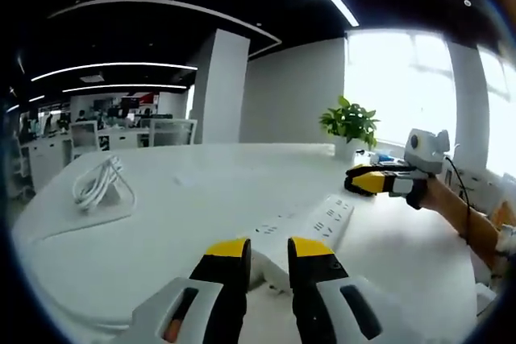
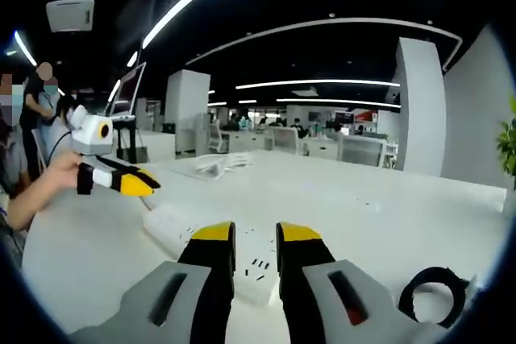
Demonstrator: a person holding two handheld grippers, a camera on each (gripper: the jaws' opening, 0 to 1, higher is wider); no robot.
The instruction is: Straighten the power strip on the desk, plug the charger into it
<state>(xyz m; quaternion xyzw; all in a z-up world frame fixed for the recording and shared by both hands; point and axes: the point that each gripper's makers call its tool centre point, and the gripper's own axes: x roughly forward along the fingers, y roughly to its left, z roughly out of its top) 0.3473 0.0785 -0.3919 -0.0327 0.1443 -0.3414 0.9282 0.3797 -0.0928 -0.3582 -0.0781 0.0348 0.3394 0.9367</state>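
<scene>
Power strip (image 1: 310,227), white, lies flat on the desk (image 1: 185,199), one end between the slightly parted jaws of my left gripper (image 1: 264,249), the other between those of my right gripper (image 2: 255,235). I judge it rigid, light, slippery; I grip its long edges. Coiled charger (image 1: 98,184) sits far left.

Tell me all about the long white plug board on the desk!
The power strip is a long, flat white bar that looks like plastic, with rows of small dark socket slots along its top. It lies flat on the white desk, running at a slant in the left gripper view. Nothing is plugged into the sockets that show. The left claw sits at one end and the right claw at the other, each open with the strip between its jaws. I cannot tell whether they touch it.
</scene>
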